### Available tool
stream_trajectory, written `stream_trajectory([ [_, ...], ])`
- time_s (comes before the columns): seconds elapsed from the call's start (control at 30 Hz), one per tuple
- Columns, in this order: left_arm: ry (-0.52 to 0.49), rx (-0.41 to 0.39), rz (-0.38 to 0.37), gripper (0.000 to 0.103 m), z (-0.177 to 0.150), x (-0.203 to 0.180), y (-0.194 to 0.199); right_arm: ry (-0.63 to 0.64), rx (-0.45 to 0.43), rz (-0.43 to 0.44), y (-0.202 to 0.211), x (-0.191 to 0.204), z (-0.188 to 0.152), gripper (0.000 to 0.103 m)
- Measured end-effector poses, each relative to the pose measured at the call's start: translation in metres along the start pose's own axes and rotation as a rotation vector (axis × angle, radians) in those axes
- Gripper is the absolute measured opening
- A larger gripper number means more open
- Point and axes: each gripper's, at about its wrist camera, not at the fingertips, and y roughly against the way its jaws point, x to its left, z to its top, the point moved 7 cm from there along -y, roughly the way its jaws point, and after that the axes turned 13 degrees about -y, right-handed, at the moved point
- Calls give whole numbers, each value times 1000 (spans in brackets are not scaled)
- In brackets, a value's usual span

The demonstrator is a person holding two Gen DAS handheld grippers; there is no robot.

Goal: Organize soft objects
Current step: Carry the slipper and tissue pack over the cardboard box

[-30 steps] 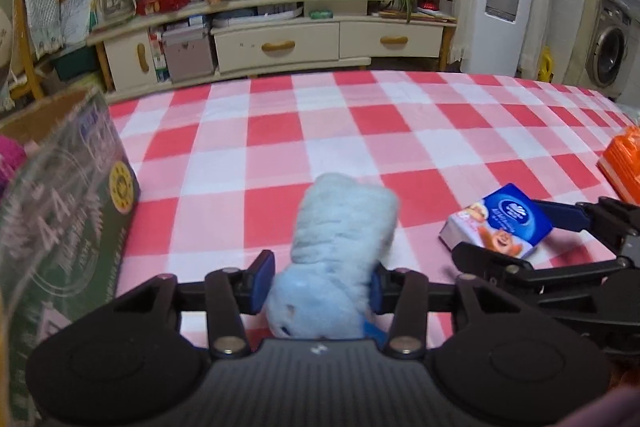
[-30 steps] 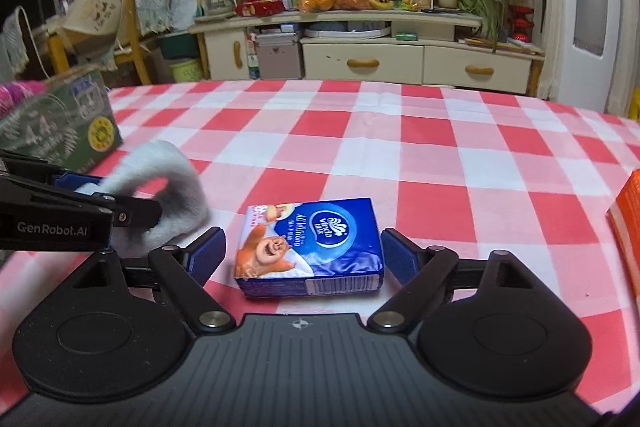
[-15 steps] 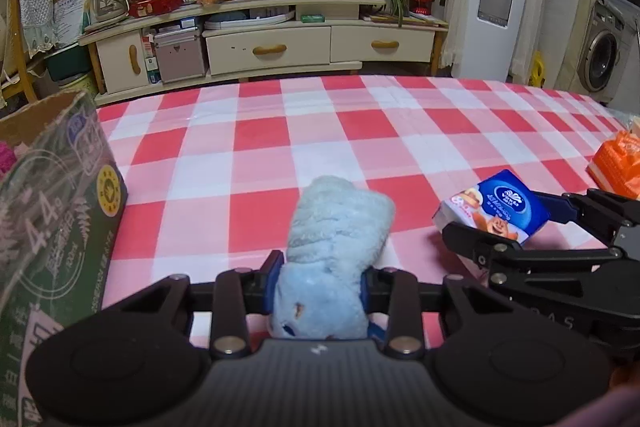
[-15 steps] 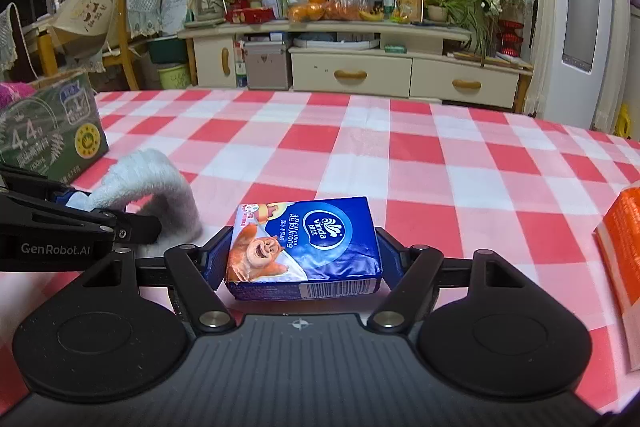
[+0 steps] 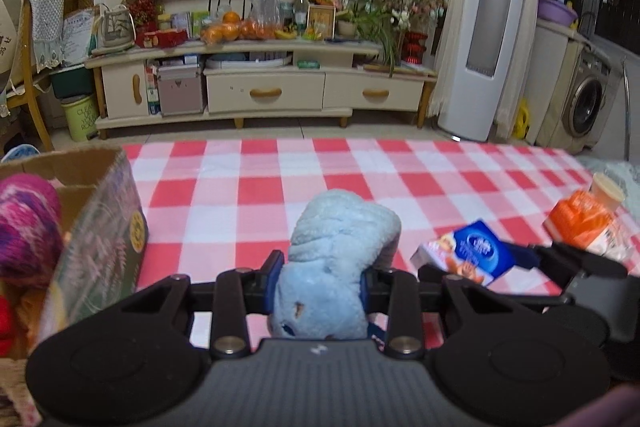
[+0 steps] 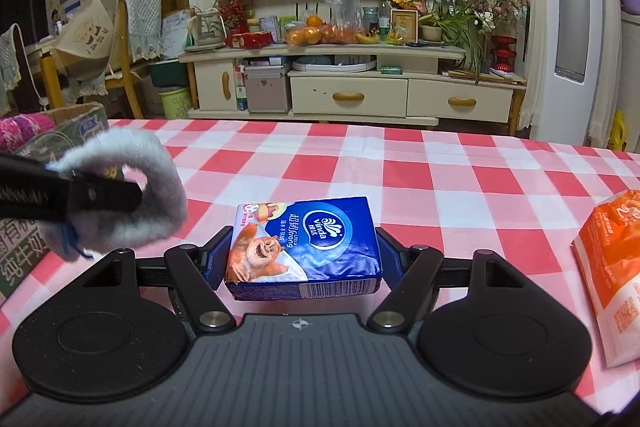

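Your left gripper point(image 5: 320, 281) clamps the fluffy pale-blue rolled sock point(image 5: 340, 259), lifted just right of the open cardboard box point(image 5: 100, 211). Your right gripper point(image 6: 302, 257) grips the blue tissue pack point(image 6: 308, 247). The sock's drooping far end may snag the box rim; the glossy pack may slip.

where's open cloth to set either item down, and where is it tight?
Free: the checked tablecloth beyond the tissue pack, out to its far edge, and the patch between the cardboard box and the blue plush. Tight: right edge by the orange packet, and between the left gripper and right gripper.
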Motion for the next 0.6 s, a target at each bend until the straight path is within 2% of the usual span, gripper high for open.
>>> stream_trajectory([
  [0.6, 39, -90, 85, 34, 13, 49, 53, 19, -1, 38, 42, 51, -15, 89],
])
